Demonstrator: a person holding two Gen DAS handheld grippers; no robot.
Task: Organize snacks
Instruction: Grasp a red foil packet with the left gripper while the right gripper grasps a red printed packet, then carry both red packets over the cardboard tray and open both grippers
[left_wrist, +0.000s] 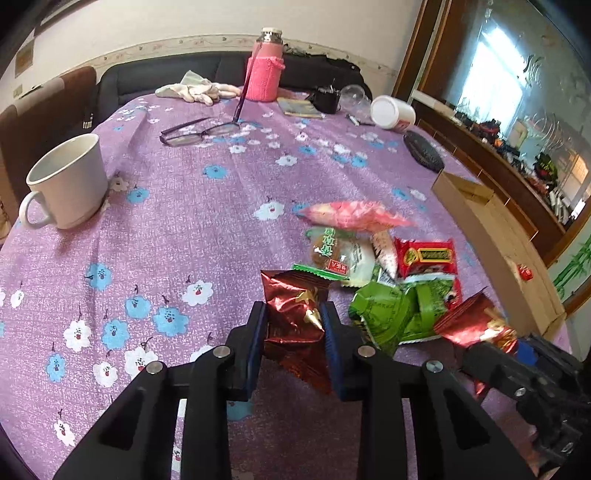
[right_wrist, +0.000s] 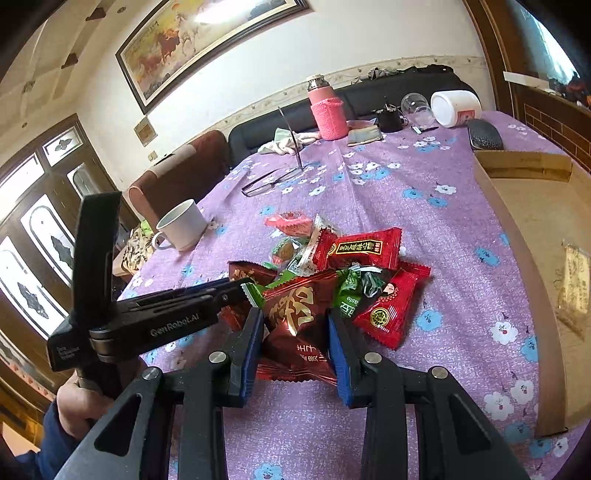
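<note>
Crowding both clamped dark-red packets (right_wrist: 295, 325), heaped snacks (right_wrist: 354, 254) beside cardboard box (right_wrist: 524, 166).

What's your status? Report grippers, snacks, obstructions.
Left gripper shut on dark red packet. Right gripper shut on second dark red packet. Snack pile on table, cardboard box right. Nothing blocking.

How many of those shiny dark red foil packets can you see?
2. One dark red packet is pinched in the left gripper; the other dark red packet is pinched in the right gripper. More could be buried under the snack pile.
</note>
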